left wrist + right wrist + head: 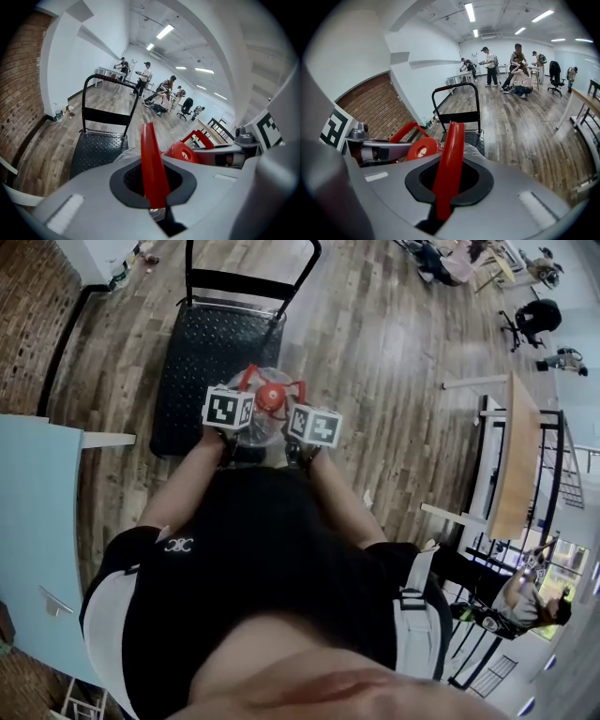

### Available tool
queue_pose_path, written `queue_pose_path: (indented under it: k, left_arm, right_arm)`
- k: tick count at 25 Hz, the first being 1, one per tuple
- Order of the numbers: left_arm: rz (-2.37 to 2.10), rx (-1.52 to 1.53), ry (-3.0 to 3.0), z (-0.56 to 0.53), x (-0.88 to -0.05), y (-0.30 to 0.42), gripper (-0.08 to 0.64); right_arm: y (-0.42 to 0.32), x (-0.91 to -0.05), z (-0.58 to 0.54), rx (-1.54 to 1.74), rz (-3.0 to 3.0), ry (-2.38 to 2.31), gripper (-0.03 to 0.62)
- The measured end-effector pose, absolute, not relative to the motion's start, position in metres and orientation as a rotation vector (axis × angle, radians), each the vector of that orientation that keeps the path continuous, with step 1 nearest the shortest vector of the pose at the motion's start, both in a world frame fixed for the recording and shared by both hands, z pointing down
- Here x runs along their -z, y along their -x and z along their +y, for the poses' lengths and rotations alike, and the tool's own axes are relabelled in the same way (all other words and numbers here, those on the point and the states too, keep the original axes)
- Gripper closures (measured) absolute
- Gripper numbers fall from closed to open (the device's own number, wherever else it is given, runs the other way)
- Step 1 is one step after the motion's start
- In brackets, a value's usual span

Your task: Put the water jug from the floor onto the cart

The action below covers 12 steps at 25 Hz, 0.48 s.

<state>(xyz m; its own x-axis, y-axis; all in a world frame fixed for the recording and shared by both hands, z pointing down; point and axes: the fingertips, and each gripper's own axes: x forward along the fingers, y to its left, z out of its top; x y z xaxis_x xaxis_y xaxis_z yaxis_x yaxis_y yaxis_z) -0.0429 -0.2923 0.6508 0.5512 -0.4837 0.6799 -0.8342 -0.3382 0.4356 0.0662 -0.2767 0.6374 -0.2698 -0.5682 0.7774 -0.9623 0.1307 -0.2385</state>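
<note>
A clear water jug (265,424) with a red cap (271,397) hangs over the near edge of the black cart (208,352). My left gripper (243,396) is shut on its left red handle (151,161). My right gripper (296,405) is shut on the right red handle (448,164). In the left gripper view the red cap (182,152) and the right gripper (246,146) sit just beyond my left gripper (153,190). The right gripper view shows the cap (423,149) and the left gripper (370,147) beside my right gripper (447,185). The jug's lower body is hidden.
The cart's upright push handle (251,279) is at its far end. A light blue table (36,521) stands at the left and a wooden table (521,456) with black frames at the right. A brick wall (28,296) is far left. Several people (516,61) are far down the room.
</note>
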Motion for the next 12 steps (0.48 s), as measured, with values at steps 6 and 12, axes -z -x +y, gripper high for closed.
queue_pose_path:
  k: [6,12]
  left_arm:
    - [-1.101,-0.567,-1.927,-0.299,-0.667,0.044,0.551]
    - [-1.184,-0.567,-1.841,-0.32,-0.679,0.045,0.551]
  right_arm:
    - [-0.066,-0.652,-0.292,-1.048,-1.927,-1.389,0.563]
    - [-0.064,-0.67,-0.324,-1.059,-1.978,-1.259,0.563]
